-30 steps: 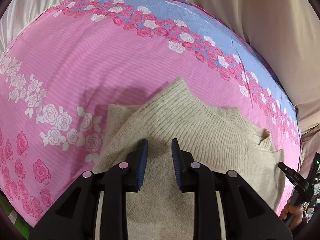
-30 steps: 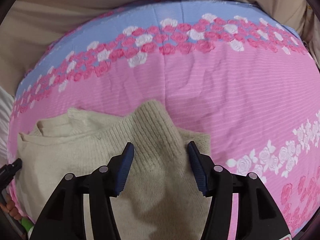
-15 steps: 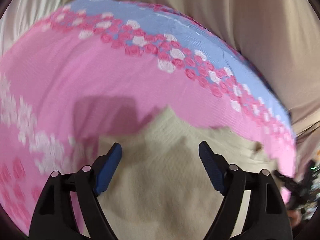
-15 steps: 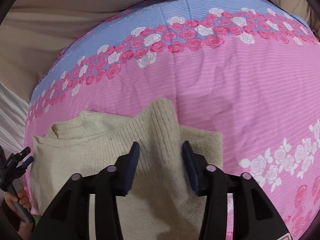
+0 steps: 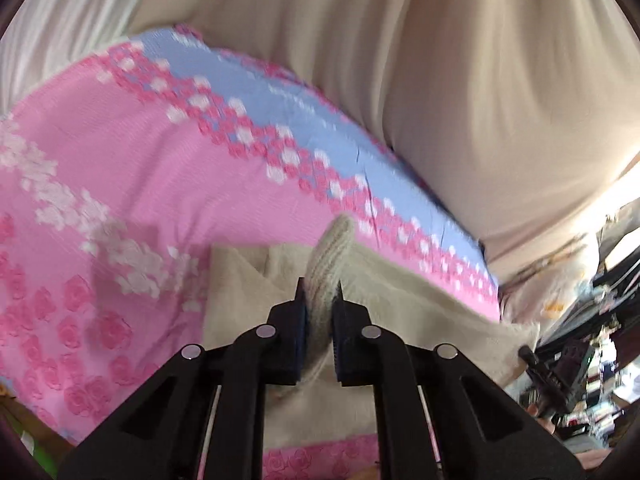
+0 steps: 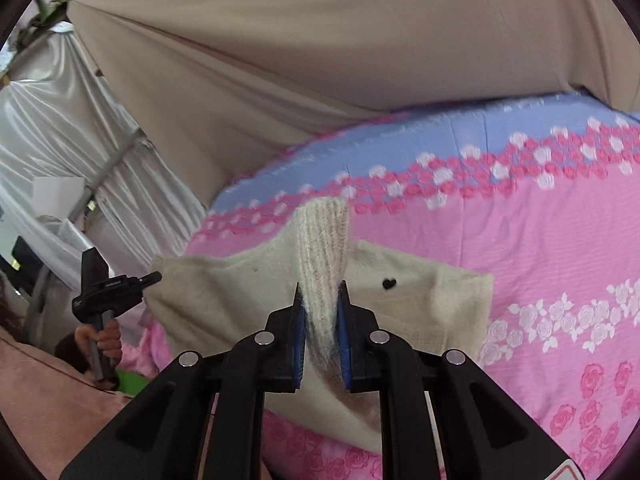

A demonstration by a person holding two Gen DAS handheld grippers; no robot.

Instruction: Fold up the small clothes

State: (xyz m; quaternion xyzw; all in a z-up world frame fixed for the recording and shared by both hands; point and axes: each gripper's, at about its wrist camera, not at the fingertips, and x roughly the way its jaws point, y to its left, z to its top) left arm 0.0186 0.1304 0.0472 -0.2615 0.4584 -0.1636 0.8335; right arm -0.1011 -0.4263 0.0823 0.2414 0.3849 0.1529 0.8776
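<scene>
Left wrist view: my left gripper [image 5: 319, 292] is pinching a ribbed fold of the cream knit sweater [image 5: 404, 300], pulling it up off the pink rose-print bedspread [image 5: 132, 184]. The sweater is lying toward the bedspread's near edge, its far hem short of the blue band. In the right wrist view, my right gripper [image 6: 321, 294] is clamping another raised ribbed fold of the sweater [image 6: 420, 300], close to a small black heart mark [image 6: 389, 283]. Beige drapery [image 6: 320, 40] is hanging beyond the far edge.
</scene>
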